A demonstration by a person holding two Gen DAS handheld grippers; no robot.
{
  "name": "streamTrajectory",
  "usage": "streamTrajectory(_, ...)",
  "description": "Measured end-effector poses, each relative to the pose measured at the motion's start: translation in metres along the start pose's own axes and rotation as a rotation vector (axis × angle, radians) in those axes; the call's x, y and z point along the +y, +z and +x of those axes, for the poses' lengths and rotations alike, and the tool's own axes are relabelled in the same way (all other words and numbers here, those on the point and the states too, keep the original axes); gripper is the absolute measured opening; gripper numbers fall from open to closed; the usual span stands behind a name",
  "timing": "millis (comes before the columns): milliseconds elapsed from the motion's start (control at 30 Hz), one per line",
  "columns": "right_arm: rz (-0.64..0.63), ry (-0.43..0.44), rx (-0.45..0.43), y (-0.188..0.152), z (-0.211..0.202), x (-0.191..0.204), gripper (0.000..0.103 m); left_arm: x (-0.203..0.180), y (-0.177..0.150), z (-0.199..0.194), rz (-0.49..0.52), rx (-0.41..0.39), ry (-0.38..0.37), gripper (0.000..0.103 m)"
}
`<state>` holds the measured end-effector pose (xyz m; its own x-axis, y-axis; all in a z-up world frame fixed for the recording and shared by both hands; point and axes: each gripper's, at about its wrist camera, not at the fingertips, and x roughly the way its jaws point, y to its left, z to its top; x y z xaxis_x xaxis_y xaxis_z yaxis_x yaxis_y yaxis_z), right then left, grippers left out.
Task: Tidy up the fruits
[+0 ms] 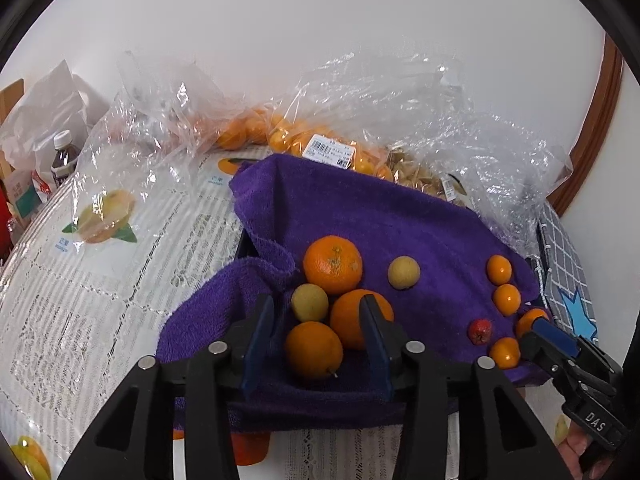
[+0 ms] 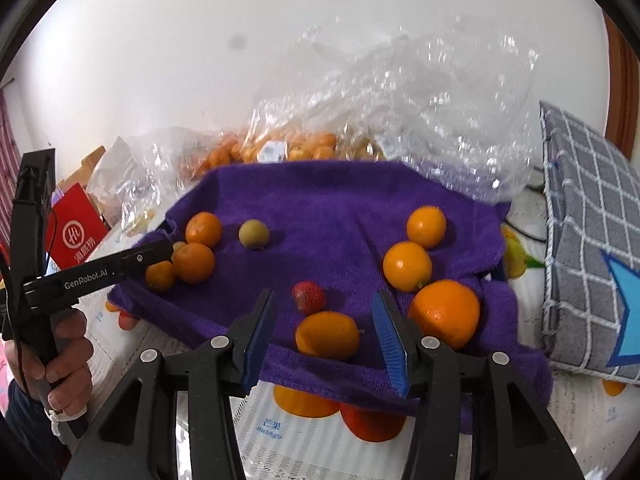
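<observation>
A purple towel (image 1: 360, 208) bears the fruit. My left gripper (image 1: 317, 304) stands open around an orange (image 1: 314, 350), with a gap at each pad. Beside it lie two more oranges (image 1: 332, 264), (image 1: 348, 320) and a yellow-green fruit (image 1: 309, 302); another yellow-green fruit (image 1: 404, 273) lies apart. My right gripper (image 2: 326, 296) is open too, and a small orange (image 2: 328, 334) lies untouched between its fingers. A red fruit (image 2: 308, 297) sits just beyond it. Oranges (image 2: 446, 314), (image 2: 407, 266), (image 2: 427, 226) lie to its right. The left gripper (image 2: 160, 250) reaches the left cluster of oranges (image 2: 193, 263).
Clear plastic bags (image 1: 400, 92) holding small oranges (image 1: 280, 136) pile up behind the towel. A grey checked cushion (image 2: 588, 220) lies at the right. A bottle (image 1: 64, 156) and a red packet (image 2: 76, 232) stand at the left. A lace cloth (image 1: 80, 300) covers the table.
</observation>
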<state>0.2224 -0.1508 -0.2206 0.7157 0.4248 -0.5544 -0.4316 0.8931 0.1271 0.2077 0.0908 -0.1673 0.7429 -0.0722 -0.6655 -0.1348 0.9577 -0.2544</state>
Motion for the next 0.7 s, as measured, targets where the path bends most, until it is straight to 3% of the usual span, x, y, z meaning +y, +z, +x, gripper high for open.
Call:
streamTrajectory(167,-0.006,-0.024,-0.055,0.005,-0.016,0.005,0.061,-0.002,0.002,-0.005,0.012,-0.032,0.000,0.045)
streamTrajectory(333,0.041,-0.069,-0.008,0.006,-0.030,0.008,0.061,-0.007,0.002,-0.019,0.035,-0.075,-0.009,0.046)
streamTrajectory(500,0.091,-0.165,0.030,0.006,-0.056,0.009,0.061,-0.018,-0.001,-0.035,0.090,-0.119,0.033,0.046)
streamTrajectory(700,0.106,-0.205,0.021,0.007,-0.103,0.012,0.061,-0.034,-0.012,-0.063,0.107,-0.074,0.007,0.047)
